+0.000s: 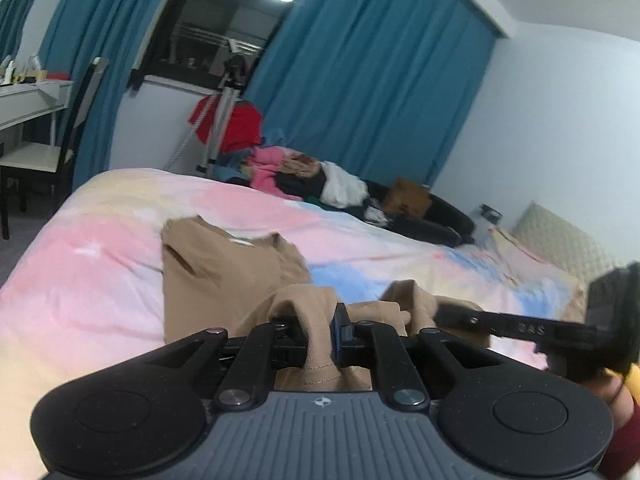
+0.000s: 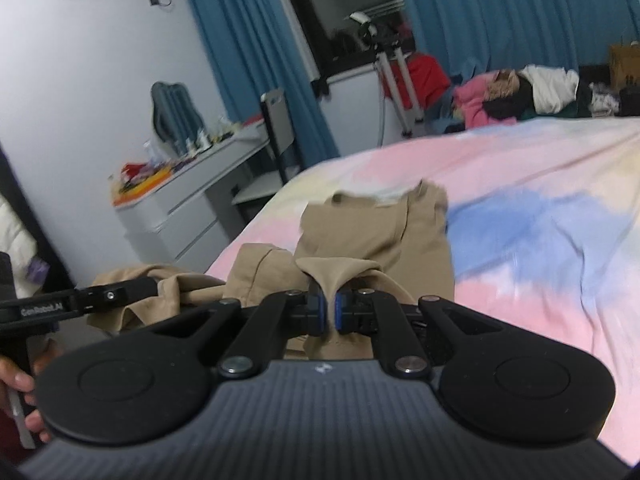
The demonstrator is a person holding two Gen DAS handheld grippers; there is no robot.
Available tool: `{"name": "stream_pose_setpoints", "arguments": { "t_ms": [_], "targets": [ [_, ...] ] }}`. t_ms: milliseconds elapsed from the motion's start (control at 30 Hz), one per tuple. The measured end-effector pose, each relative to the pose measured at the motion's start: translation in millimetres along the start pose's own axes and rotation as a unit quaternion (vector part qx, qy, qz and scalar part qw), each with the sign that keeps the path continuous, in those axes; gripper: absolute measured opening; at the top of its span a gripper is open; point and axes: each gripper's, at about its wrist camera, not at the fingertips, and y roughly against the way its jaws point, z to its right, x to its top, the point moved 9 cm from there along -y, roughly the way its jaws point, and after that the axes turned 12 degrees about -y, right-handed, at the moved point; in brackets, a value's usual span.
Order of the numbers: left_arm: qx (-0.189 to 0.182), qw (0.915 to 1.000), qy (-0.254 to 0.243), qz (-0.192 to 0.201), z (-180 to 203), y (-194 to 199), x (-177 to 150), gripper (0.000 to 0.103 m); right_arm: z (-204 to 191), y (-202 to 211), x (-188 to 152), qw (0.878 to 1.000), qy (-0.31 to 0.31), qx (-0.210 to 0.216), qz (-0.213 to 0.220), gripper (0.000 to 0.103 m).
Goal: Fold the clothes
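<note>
A tan garment (image 1: 224,268) lies partly folded on the pastel bedspread (image 1: 92,264), its collar end away from me. My left gripper (image 1: 320,332) is shut on a bunched near edge of this tan cloth, lifted off the bed. In the right wrist view the same tan garment (image 2: 376,232) stretches ahead, and my right gripper (image 2: 325,308) is shut on another pinched fold of its near edge. The right gripper also shows in the left wrist view (image 1: 480,320), close to the right of the left one. The left gripper (image 2: 132,290) shows at the left of the right wrist view.
A heap of mixed clothes (image 1: 312,180) lies at the bed's far side by blue curtains (image 1: 372,80). A tripod (image 1: 224,116) stands beyond the bed. A white desk (image 2: 188,196) and a chair (image 1: 44,152) stand at the left. The padded headboard (image 1: 560,240) is far right.
</note>
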Motion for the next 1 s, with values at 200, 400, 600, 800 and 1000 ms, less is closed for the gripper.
{"name": "stream_pose_setpoints", "arguments": {
  "t_ms": [200, 400, 600, 800, 1000],
  "targets": [
    [0.024, 0.9995, 0.005, -0.018, -51.5, -85.2, 25.5, 0.012, 30.1, -84.2, 31.9, 0.999, -0.002, -0.037, 0.016, 0.009],
    [0.071, 0.9953, -0.016, -0.064, -101.6, -176.7, -6.2, 0.013, 73.7, -173.8, 19.6, 0.997, 0.001, -0.076, -0.007, 0.009],
    [0.082, 0.9909, -0.001, -0.107, -140.4, -223.7, -49.8, 0.016, 99.6, -232.8, -9.8, 0.993, 0.034, -0.105, -0.049, 0.009],
    [0.089, 0.9893, -0.014, -0.115, -138.4, -225.3, -55.2, 0.021, 101.9, -238.0, -14.7, 0.992, 0.028, -0.111, -0.05, 0.009],
    [0.115, 0.9872, -0.037, -0.104, -114.4, -204.3, -44.0, 0.047, 96.1, -223.5, -6.9, 0.992, 0.021, -0.114, -0.04, 0.011]
  ]
}}
